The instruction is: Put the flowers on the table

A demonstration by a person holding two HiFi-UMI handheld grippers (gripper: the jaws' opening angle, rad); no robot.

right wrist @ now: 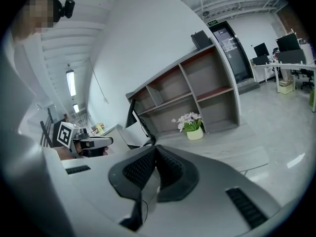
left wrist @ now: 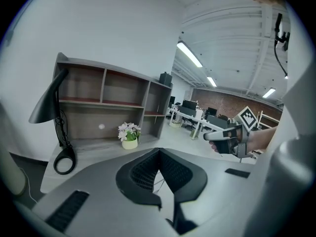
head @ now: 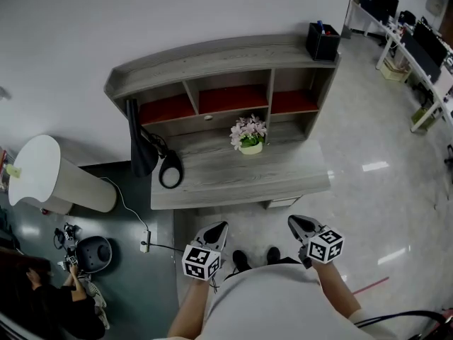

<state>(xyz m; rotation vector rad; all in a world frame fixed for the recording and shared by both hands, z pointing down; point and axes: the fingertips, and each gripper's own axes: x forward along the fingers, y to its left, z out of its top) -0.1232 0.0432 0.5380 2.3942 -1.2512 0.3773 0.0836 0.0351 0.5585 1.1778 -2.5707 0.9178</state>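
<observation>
Down by my waist, short of the desk's [head: 212, 179] front edge, my left gripper [head: 221, 227] has its jaws pressed together on nothing; in the left gripper view the ribbed pads [left wrist: 148, 169] meet at the tip with only floor and desk beyond them. My right gripper [head: 291, 222] hangs level with it on the other side, equally closed and empty, its pads [right wrist: 170, 167] touching in its own view. Both point forward and somewhat down, toed slightly inward, with my forearms bent close to my body.

Ahead of both tools, well apart from them, the flowers [head: 248, 131] stand upright in a small pale pot [head: 250, 147]. The pot sits towards the back edge of the desk, just in front of the middle shelf compartment, so its long axis runs straight up. They lie between my two lines of aim: left of the left gripper's line in its own view and right of the right gripper's in its view. Sideways, the left one looks slightly nearer.

A black lamp [head: 141, 144] hangs over the desk's left end, clear of the pot. A white round table [head: 32, 168] stands beyond the desk's left edge.

If the desk is the table meant, I judge the flowers already placed. Otherwise, either hand needs a long forward reach and opened jaws to take the pot from the side.
</observation>
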